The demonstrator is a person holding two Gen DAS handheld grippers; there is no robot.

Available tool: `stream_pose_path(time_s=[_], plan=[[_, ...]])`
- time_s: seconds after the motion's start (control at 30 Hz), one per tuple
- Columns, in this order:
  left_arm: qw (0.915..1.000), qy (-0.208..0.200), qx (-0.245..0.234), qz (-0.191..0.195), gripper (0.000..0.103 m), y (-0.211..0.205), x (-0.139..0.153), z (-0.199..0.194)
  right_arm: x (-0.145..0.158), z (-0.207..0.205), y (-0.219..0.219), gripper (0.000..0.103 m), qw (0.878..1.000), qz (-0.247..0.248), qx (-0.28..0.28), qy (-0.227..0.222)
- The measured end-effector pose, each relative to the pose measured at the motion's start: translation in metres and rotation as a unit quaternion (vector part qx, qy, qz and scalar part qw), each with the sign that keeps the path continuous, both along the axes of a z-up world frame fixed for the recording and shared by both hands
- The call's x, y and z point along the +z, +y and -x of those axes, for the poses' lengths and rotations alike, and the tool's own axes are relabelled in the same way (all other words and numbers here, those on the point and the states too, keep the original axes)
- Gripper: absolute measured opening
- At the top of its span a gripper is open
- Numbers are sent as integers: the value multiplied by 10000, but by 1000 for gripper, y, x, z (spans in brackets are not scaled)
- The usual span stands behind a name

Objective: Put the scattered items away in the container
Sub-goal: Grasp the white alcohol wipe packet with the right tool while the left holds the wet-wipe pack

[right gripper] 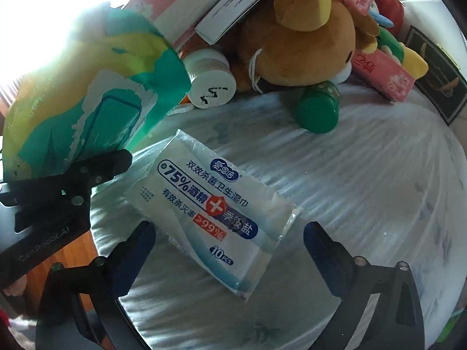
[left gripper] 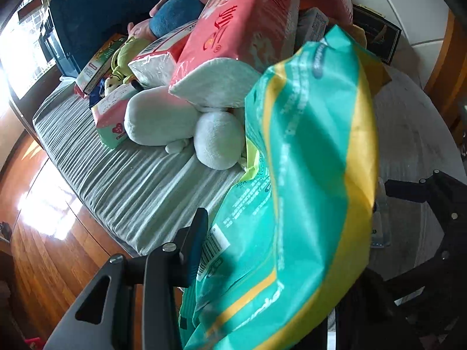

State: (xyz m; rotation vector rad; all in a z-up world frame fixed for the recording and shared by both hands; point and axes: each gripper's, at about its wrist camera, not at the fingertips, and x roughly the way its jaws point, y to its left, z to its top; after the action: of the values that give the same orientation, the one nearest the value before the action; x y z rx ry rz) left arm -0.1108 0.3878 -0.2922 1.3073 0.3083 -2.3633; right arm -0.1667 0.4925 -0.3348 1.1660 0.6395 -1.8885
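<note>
My left gripper (left gripper: 280,239) is shut on a large teal and yellow diaper pack (left gripper: 306,189) and holds it over the grey mattress (left gripper: 116,175). The pack fills the right half of the left wrist view and hides the right finger. The same pack (right gripper: 87,87) and the left gripper (right gripper: 96,172) show at the left of the right wrist view. My right gripper (right gripper: 230,242) is open, its fingers on either side of a white wet-wipes packet (right gripper: 216,213) that lies flat on the mattress (right gripper: 364,189).
A pile lies behind: pink tissue packs (left gripper: 242,20), white plush (left gripper: 181,125), small boxes (left gripper: 99,64), a brown bear plush (right gripper: 300,38), a white-capped bottle (right gripper: 210,84) and a green-capped bottle (right gripper: 318,108). A dark box (right gripper: 440,78) stands at the right. Wooden floor (left gripper: 49,233) lies left of the mattress.
</note>
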Motion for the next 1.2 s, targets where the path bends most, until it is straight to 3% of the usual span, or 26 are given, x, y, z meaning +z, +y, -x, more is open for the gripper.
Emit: stream_pose_path(time_s=[0.1,0.17,0.2,0.23,0.57,0.6,0.63,0.87,0.97,1.0,1.13,1.2], plan=[[10000,-2,-3,-7,38,-1,0,3,-6,5,-1,103,9997,191,-124,129],[10000,5,-11,-32,37,-2,0,5,-4,10,0,89,9990,230,-348,189],[10000,1,-14,-45,37,-3,0,4,-2,12,2,71,9984,266,-468,200],[10000,3,-21,-71,37,-3,1,4,0,15,4,66,9977,296,-587,149],[9989,448,-120,-64,37,-3,45,-18,30,-4,22,48,9933,496,-1040,69],[9987,495,-125,-46,37,-4,50,-21,35,-6,23,30,9928,537,-1069,50],[9985,539,-131,-25,37,-4,56,-24,40,-8,25,19,9919,573,-1129,47],[9980,571,-241,-111,37,-8,66,-44,49,-5,25,20,9881,203,-1496,-287],[9980,544,-244,-185,37,-5,58,-51,50,-22,42,28,9836,222,-1736,-424],[9983,531,-205,-158,37,-3,56,-53,50,-25,46,34,9835,246,-1752,-386],[9987,476,173,-112,37,3,49,-54,48,-25,53,72,9885,462,-1425,-184],[9971,470,601,-1,37,2,45,-53,45,-14,50,73,9936,505,-1009,-75]])
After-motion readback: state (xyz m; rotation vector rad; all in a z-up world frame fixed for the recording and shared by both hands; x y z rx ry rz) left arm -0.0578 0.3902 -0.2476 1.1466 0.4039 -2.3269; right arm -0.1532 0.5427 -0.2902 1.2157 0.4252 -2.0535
